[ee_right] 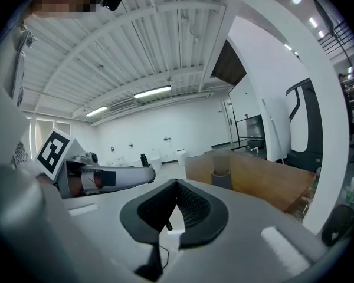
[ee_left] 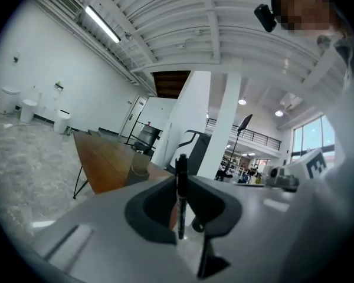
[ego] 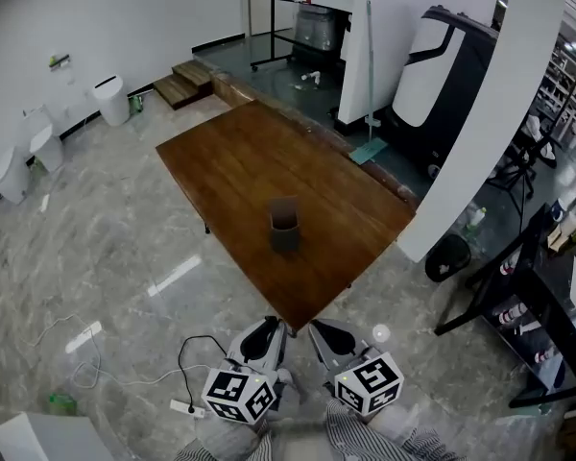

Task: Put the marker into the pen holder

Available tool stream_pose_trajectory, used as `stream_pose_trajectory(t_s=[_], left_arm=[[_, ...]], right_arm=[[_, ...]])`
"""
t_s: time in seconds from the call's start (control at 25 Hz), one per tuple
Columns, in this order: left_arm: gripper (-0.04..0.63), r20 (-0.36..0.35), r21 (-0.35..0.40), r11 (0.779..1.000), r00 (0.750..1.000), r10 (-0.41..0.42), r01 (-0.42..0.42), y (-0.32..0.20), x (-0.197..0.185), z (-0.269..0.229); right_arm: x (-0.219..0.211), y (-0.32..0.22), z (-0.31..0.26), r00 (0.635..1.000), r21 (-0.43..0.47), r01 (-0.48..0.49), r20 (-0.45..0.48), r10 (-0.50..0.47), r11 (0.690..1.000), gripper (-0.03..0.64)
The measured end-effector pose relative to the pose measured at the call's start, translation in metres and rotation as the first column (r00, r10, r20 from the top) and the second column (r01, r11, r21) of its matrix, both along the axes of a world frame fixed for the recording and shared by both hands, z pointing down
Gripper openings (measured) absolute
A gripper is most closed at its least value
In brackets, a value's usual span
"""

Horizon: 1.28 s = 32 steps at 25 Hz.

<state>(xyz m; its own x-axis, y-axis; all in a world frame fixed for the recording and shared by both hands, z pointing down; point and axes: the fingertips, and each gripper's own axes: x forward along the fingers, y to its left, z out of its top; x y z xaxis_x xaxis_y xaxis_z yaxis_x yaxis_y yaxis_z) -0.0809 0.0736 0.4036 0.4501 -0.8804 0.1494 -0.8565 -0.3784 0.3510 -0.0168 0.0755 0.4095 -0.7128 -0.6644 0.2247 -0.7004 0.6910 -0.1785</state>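
A dark pen holder [ego: 285,225] stands upright on the wooden table [ego: 230,166], toward its near corner. Both grippers are held low, short of that corner, over the floor. My left gripper [ego: 265,339] is shut on a black marker [ee_left: 181,196], which stands upright between its jaws in the left gripper view [ee_left: 181,181]. The pen holder [ee_left: 140,165] shows beyond it, further up the table. My right gripper [ego: 328,339] is shut with nothing in it [ee_right: 176,187]. In the right gripper view the pen holder [ee_right: 221,173] lies ahead to the right, and the left gripper [ee_right: 106,175] is alongside.
A power strip with its black cable [ego: 187,409] lies on the floor by my left gripper. A white column [ego: 499,113] and a black rack [ego: 528,325] stand to the right. White bins [ego: 110,99] and wooden steps [ego: 182,83] are far left.
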Motion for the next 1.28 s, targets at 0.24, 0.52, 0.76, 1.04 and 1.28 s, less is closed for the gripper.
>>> stream_pose_trajectory(t_s=[0.24,0.52,0.76,1.04,1.28], left_arm=[[0.052,0.007,0.019,0.999,0.999,0.039,-0.039,-0.070,-0.014,-0.008],[0.052,0.007,0.000,0.999,0.999,0.050,-0.050,-0.114,-0.016,0.001],[0.052,0.001,-0.013,1.000,1.000,0.015,-0.015,-0.154,-0.021,0.005],[0.052,-0.003,-0.032,0.999,1.000,-0.027,0.027,-0.202,-0.012,0.006],[0.052,-0.006,-0.048,0.996,0.998,-0.070,0.070,-0.229,-0.007,0.012]], right_arm=[[-0.017,-0.070,-0.008,0.999,0.013,-0.033,0.002,0.033,0.999,-0.002],[-0.019,-0.112,0.002,0.999,-0.010,-0.042,0.001,0.042,0.999,-0.002],[-0.022,-0.146,0.008,1.000,-0.031,-0.010,-0.002,0.010,0.999,-0.002],[-0.012,-0.194,0.001,0.999,-0.041,0.036,-0.010,-0.037,0.999,-0.002],[-0.002,-0.225,0.013,0.998,-0.077,0.056,-0.007,-0.057,0.995,-0.002]])
